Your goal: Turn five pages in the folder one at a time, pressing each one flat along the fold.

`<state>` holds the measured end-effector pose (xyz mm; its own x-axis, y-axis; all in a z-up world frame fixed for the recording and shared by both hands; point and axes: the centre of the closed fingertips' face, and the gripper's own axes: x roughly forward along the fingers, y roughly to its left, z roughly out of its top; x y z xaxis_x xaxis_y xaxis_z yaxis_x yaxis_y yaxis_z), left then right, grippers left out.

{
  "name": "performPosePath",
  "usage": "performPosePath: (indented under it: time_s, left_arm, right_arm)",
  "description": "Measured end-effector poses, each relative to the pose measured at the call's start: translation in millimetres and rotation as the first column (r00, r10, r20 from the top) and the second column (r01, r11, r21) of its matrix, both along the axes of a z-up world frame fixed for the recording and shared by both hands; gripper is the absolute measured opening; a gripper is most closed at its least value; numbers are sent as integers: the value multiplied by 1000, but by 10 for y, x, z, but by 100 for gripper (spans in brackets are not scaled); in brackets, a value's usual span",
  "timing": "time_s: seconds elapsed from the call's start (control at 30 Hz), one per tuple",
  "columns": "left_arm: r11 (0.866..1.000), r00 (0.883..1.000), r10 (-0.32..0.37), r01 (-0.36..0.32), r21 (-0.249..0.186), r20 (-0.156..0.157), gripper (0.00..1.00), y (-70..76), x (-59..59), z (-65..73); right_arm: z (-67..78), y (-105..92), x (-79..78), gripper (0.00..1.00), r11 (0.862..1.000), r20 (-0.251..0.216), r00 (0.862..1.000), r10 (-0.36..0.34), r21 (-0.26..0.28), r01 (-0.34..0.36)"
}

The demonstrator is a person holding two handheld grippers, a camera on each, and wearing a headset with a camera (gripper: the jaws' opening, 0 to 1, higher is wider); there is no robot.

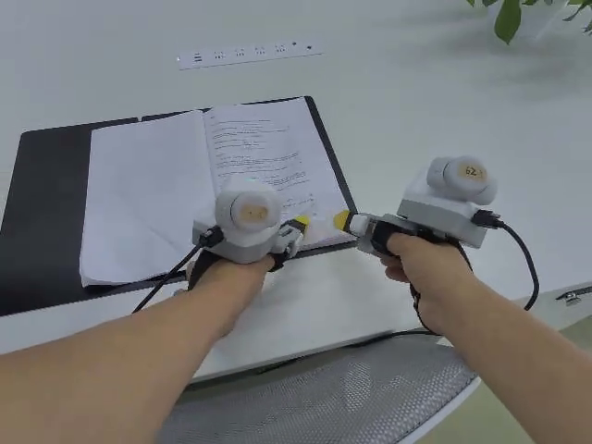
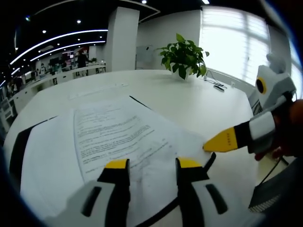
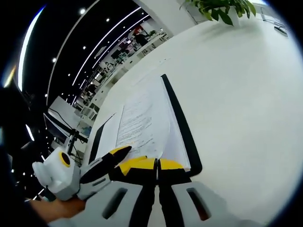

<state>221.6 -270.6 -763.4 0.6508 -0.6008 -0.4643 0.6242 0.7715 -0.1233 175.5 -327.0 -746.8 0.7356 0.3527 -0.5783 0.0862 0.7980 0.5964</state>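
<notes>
A black folder (image 1: pixel 46 185) lies open on the white table, with a blank page (image 1: pixel 148 194) on its left and a printed page (image 1: pixel 264 153) on its right. My left gripper (image 1: pixel 294 233) hovers over the near edge of the printed page (image 2: pixel 118 132). In its own view the left gripper (image 2: pixel 152 164) is open with nothing between its yellow tips. My right gripper (image 1: pixel 340 220) is just off the folder's near right corner, its jaws pressed together (image 3: pixel 156 163). Its yellow tip (image 2: pixel 222 140) points at the page's corner. I see nothing held between them.
A socket strip (image 1: pixel 245 53) is set into the table beyond the folder. A potted plant (image 2: pixel 183 56) stands at the far right. Black cables trail from both grippers over the near table edge (image 1: pixel 370 338), above a mesh chair (image 1: pixel 324 398).
</notes>
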Motion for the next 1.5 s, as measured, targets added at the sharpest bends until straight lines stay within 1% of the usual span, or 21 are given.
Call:
performPosePath:
  time_s: [0.1,0.13,0.17,0.2,0.3,0.43,0.57,0.63,0.67,0.7,0.8,0.9,0.93,0.97,1.0,1.07,1.2,1.23,1.33,1.43,1.5]
  left_arm:
    - [1000,1000,-1,1,-9,13,36,101,-27,132]
    - [1000,1000,6,-6,-17,25,37,154,-30,187]
    - [1000,1000,7,-7,-21,27,37,170,-32,205]
    - [999,999,11,-10,-31,30,37,222,-42,252]
    - [999,998,24,-22,-35,49,37,369,-64,357]
    - [999,994,42,-39,-38,98,38,585,-59,530]
    - [998,988,57,-51,-47,141,40,807,-48,711]
    - [997,984,70,-62,-52,163,40,930,-46,809]
    - [996,983,80,-72,-56,166,40,989,-39,840]
    - [994,978,100,-90,-61,181,40,1080,-22,892]
    - [990,972,134,-122,-75,195,40,1279,-10,977]
    - [982,964,178,-161,-99,198,40,1477,-22,1058]
    - [979,959,193,-174,-108,205,40,1561,-15,1087]
    - [978,958,198,-178,-110,206,40,1590,-13,1093]
    - [975,956,210,-190,-113,206,40,1665,-16,1112]
    - [971,949,231,-210,-115,215,40,1792,-30,1152]
    - [961,939,269,-247,-120,215,40,2011,-82,1187]
    - [960,937,275,-254,-117,214,40,2051,-95,1184]
    - [957,934,287,-270,-107,215,40,2168,-141,1170]
    - [948,926,314,-294,-121,212,40,2289,-171,1181]
    - [945,923,322,-301,-126,210,40,2335,-182,1185]
  right_arm:
    - [110,34,1,0,1000,33,999,4,-6,-3]
    - [153,56,-5,0,1000,45,999,7,-10,-7]
    - [189,69,-6,0,1000,55,998,9,-14,-8]
    - [238,94,-7,0,1000,67,998,9,-11,-8]
    - [355,155,-3,0,1000,98,995,11,-5,-10]
    - [526,277,23,0,999,136,990,32,-4,-32]
    - [791,507,61,0,997,206,976,68,22,-75]
    - [873,617,87,0,995,223,971,90,20,-97]
    - [900,662,98,0,994,228,969,98,22,-105]
    - [940,733,109,0,993,235,966,109,25,-118]
    - [1018,926,117,0,987,254,956,147,27,-159]
    - [1060,1124,119,0,979,267,945,189,19,-202]
    - [1068,1206,122,0,976,269,941,205,19,-218]
    - [1070,1266,123,0,973,270,938,218,17,-231]
    - [1069,1320,124,0,970,270,935,230,13,-243]
    - [1055,1456,122,0,961,270,925,268,-12,-275]
    - [1012,1689,99,0,944,254,910,329,-51,-327]
    - [1006,1755,97,0,938,253,904,345,-70,-339]
    - [1009,1928,91,0,927,255,891,375,-87,-365]
    - [990,2119,82,0,910,252,874,415,-110,-401]
    - [972,2211,74,0,900,248,865,436,-120,-419]
